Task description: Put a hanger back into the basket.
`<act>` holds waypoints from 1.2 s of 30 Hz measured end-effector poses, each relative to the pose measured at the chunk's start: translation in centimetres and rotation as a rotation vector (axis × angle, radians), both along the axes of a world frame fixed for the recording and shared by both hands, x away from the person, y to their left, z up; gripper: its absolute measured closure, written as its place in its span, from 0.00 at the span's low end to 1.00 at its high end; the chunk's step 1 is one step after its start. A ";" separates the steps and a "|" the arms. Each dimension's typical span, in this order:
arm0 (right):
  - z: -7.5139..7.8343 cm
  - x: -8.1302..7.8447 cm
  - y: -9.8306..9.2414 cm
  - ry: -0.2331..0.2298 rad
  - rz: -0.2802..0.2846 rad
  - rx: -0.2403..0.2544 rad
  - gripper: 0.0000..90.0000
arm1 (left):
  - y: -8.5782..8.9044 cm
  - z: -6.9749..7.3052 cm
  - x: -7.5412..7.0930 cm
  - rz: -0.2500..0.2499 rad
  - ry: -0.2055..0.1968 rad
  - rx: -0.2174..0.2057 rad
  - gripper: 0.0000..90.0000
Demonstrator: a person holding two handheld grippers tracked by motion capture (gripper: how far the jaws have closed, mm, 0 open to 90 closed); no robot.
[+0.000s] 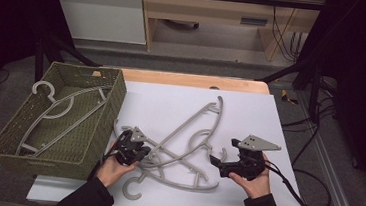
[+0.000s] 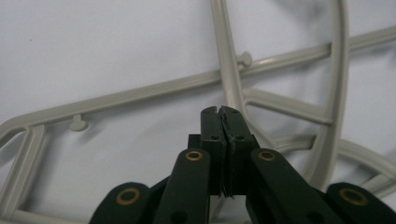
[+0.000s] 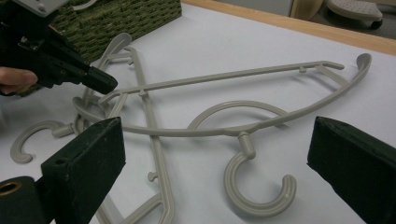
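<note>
White tabletop (image 1: 250, 114) carrying two crossed grey plastic hangers (image 1: 187, 148); left gripper (image 2: 219, 112) clenched empty above bar; right gripper (image 3: 215, 154) released, hook (image 3: 254, 184) lying between jaws.

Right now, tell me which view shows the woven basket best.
The high view: the whole green basket sits at the table's left with one hanger inside. The right gripper view catches just a corner of it behind the left gripper. The left gripper view looks at hangers on the table.

Overhead view; two close views (hangers (image 1: 182, 143) shared)
</note>
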State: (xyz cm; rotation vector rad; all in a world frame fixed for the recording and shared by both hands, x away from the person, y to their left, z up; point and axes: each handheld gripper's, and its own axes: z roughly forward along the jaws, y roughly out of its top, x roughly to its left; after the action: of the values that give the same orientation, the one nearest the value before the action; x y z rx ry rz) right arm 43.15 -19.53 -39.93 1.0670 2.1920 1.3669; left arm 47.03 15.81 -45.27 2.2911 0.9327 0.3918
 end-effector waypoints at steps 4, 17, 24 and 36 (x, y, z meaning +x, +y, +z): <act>-0.3 0.1 0.4 0.012 0.003 -0.004 0.06 | -0.3 -0.2 -0.4 -0.023 0.015 -0.002 1.00; -2.3 0.8 2.1 0.099 -0.039 -0.069 0.10 | -3.6 -0.5 -3.0 -0.163 0.024 -0.027 1.00; -3.8 1.3 3.2 0.136 -0.091 -0.081 0.12 | -5.2 -0.6 -4.2 -0.221 0.017 -0.023 1.00; -5.5 2.4 4.2 0.191 -0.187 -0.078 0.13 | -1.4 2.2 -4.1 -0.117 -0.061 -0.141 0.92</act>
State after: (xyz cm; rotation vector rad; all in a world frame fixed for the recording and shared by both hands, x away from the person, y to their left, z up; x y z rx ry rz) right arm 45.59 -15.33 -45.46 1.3837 2.1900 1.1316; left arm 42.92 14.41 -43.12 2.1806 0.7678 0.3329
